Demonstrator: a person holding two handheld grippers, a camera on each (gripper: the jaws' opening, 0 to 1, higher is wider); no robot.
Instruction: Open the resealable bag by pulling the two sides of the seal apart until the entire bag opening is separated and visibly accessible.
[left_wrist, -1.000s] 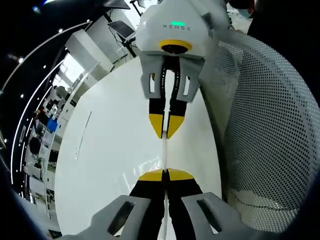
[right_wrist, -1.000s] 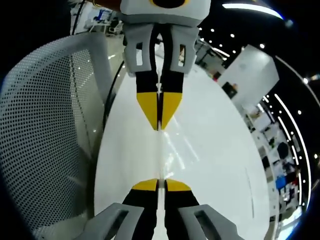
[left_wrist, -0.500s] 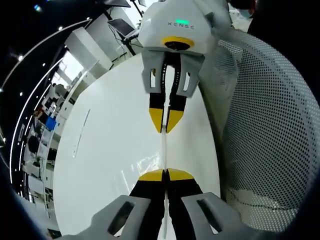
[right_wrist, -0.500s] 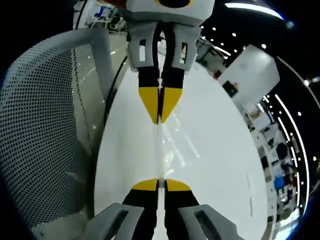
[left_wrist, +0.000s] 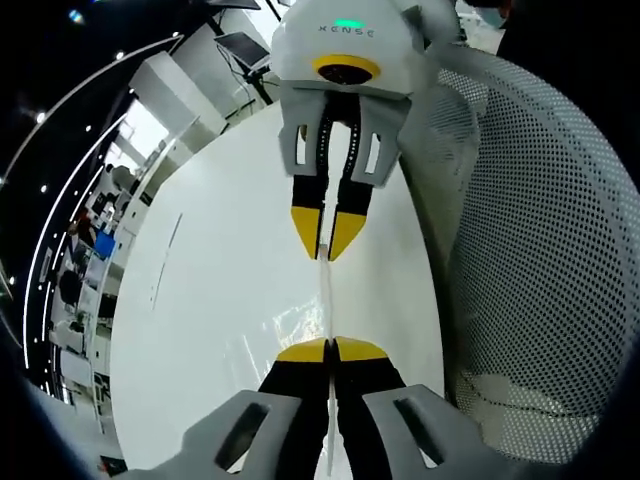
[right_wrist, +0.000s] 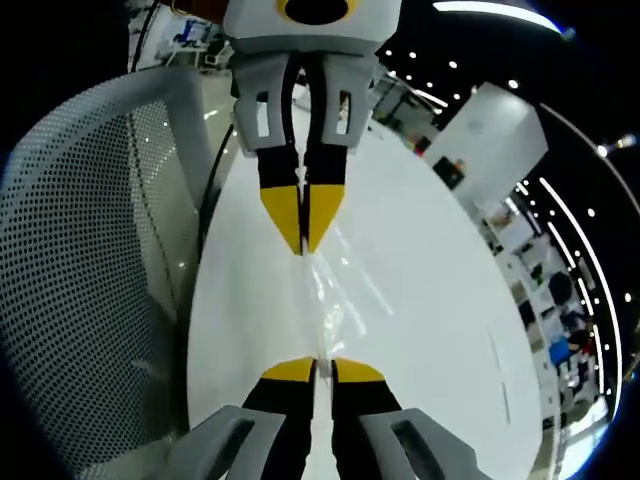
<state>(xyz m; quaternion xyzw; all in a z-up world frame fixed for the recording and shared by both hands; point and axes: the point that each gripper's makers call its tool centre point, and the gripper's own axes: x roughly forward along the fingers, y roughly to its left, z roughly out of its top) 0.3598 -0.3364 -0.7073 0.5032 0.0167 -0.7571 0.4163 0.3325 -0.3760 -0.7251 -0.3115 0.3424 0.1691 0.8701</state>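
The clear resealable bag (left_wrist: 325, 300) is stretched edge-on between the two grippers, above the white table (left_wrist: 220, 300). In the left gripper view my left gripper (left_wrist: 330, 347) is shut on one side of the bag's top, and the right gripper (left_wrist: 326, 250) faces it from above, shut on the other side. The right gripper view mirrors this: my right gripper (right_wrist: 315, 366) grips the clear bag (right_wrist: 318, 305) at the bottom and the left gripper (right_wrist: 303, 245) pinches it from above. The strip of bag between the tips is thin and glossy; whether the seal is parted is hard to tell.
A white perforated mesh chair back (left_wrist: 540, 260) stands close beside the table, seen also as the mesh chair (right_wrist: 90, 260) in the right gripper view. The white table (right_wrist: 430, 300) stretches away under both grippers. Shelves and ceiling lights lie far behind.
The two grippers have shifted slightly against each other, the opposite gripper drifting a little left in each view. Both stay shut on the bag.
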